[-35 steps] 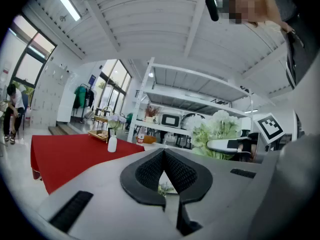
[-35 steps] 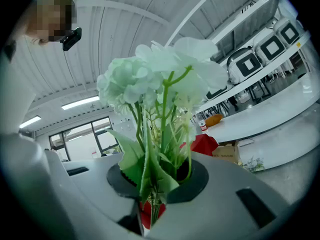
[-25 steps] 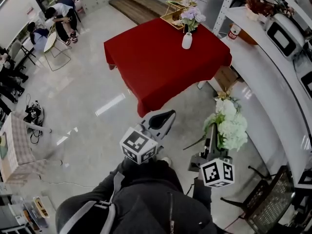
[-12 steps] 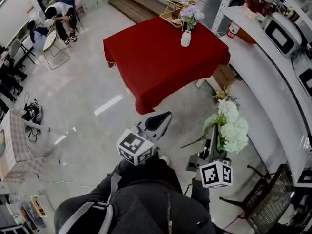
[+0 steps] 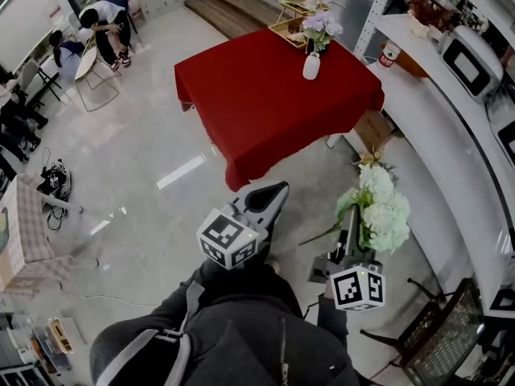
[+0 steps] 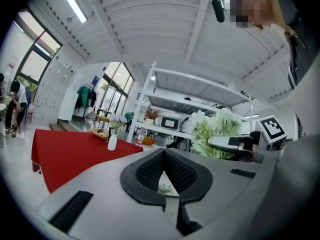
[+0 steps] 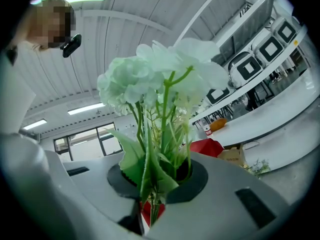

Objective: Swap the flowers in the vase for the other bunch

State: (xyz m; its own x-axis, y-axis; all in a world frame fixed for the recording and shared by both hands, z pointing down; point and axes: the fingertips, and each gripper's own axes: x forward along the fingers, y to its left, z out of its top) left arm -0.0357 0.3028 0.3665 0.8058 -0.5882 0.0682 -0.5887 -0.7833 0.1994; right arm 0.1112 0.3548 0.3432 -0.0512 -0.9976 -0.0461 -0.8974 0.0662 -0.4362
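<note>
A white vase point(image 5: 311, 65) with lilac flowers point(image 5: 319, 26) stands at the far corner of the red table point(image 5: 265, 103). It also shows small in the left gripper view as the vase point(image 6: 112, 142) on the table point(image 6: 65, 151). My left gripper point(image 5: 272, 193) is shut and empty, held level over the floor short of the table. My right gripper point(image 5: 348, 225) is shut on the stems of a white-and-green bunch point(image 5: 378, 207). In the right gripper view the bunch point(image 7: 160, 84) rises straight out of the jaws and hides much of what lies ahead.
A wicker basket point(image 5: 294, 14) sits behind the vase. A white counter point(image 5: 451, 135) with appliances curves along the right. A cardboard box point(image 5: 372, 127) lies by the table's right corner. People sit at the far left point(image 5: 96, 26). A dark chair point(image 5: 442, 336) stands at my right.
</note>
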